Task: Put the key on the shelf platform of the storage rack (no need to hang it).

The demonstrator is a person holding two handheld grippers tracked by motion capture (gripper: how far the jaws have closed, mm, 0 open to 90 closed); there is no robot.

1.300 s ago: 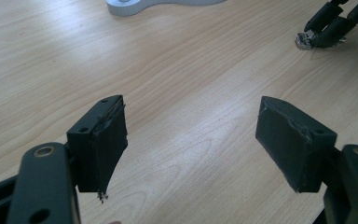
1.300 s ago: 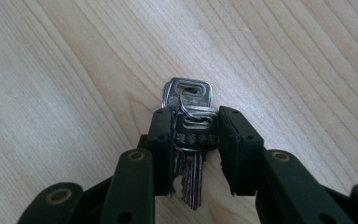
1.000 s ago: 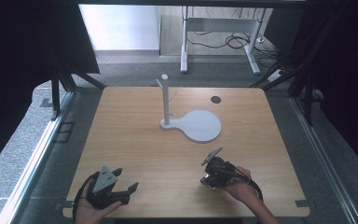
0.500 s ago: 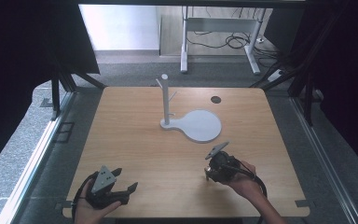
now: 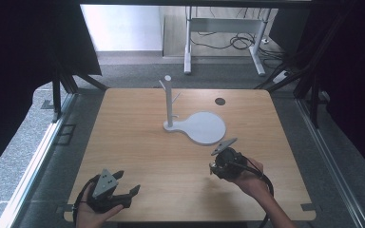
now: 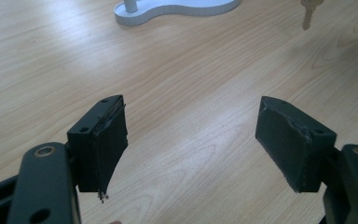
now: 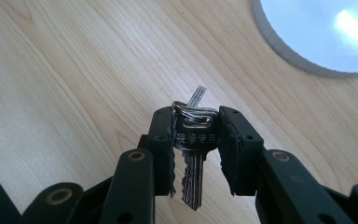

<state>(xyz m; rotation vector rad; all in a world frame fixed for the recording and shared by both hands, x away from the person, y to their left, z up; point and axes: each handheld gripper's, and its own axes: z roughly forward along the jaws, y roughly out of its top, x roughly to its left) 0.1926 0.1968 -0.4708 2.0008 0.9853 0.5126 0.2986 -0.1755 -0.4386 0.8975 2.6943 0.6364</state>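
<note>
Gripping a silver metal key (image 7: 193,154) by its head, the right gripper (image 7: 196,140) needed its ring aligned with the white pronged stand (image 5: 169,102); left gripper (image 6: 191,140) idled agape, well short of it.

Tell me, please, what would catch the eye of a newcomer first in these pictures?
First, the silver metal key on its ring, clamped between the black jaws of the right gripper, which is held above the light wooden table near its right front. Next, the white stand with a tall post and round flat base at the table's middle. The left gripper is open and empty at the front left.
</note>
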